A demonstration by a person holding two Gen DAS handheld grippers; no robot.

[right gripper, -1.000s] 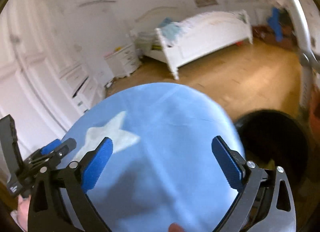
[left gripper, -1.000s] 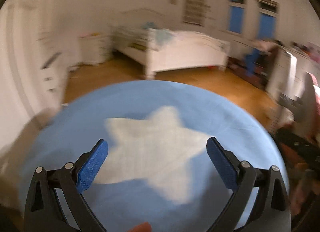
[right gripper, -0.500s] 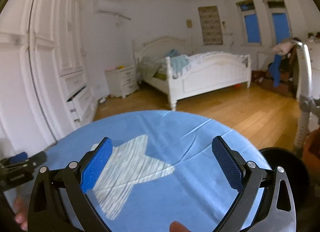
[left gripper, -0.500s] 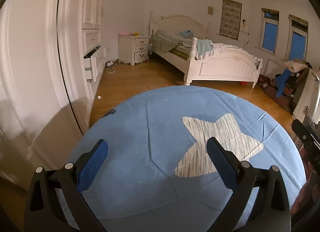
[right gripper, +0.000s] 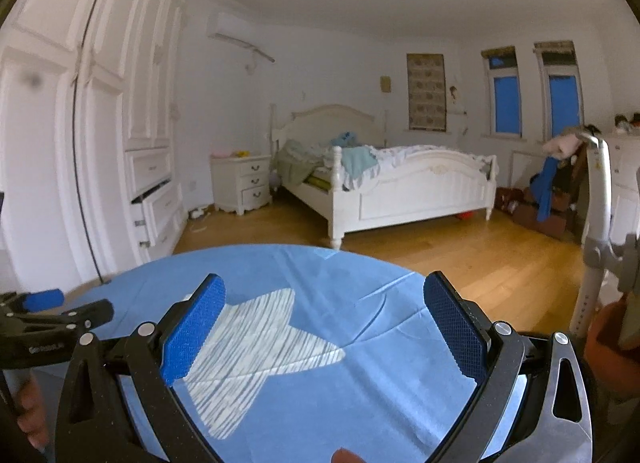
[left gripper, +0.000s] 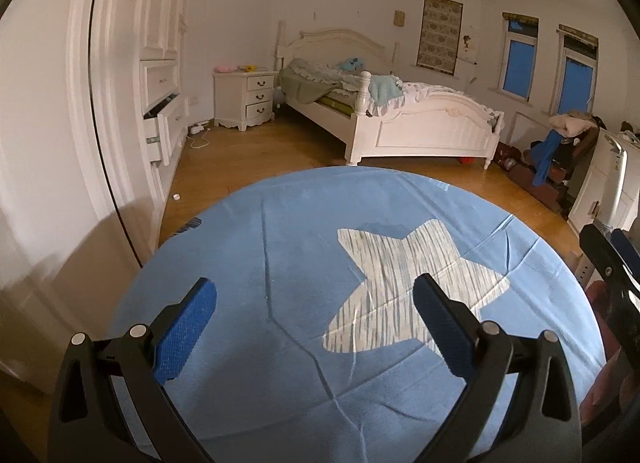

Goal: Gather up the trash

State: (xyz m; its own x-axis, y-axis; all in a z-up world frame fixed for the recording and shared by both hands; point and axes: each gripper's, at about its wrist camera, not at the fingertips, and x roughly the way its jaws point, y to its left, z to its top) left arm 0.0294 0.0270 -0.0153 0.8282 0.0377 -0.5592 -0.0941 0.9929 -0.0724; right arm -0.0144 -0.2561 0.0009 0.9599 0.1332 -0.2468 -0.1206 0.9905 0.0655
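- Fingers on both tools spread wide, nothing between them: your left gripper (left gripper: 314, 329) and right gripper (right gripper: 324, 329) both hover over the round bench (left gripper: 248, 247), which has a blue cloth with a pale star (left gripper: 404, 283).
- Both held level and pointed across the room, likely so the cameras can scan the scene before you commit to a reach.
- Bench top shows only creases in the cloth; no litter on it that you could pick up.
- Only trash candidate visible: a small white scrap (left gripper: 176, 196) on the wood floor (left gripper: 248, 159), just beside the wardrobe (left gripper: 120, 83) base, well apart from both tools. Tiny, roundish, too small to identify.
- Cable (left gripper: 199, 137) trails on the floor by the nightstand (left gripper: 245, 101); probably not trash.
- Bed (left gripper: 404, 125) is unmade; clothes pile (left gripper: 560, 143) at far right. Nothing there reads clearly as rubbish.
- No bin visible in either view.
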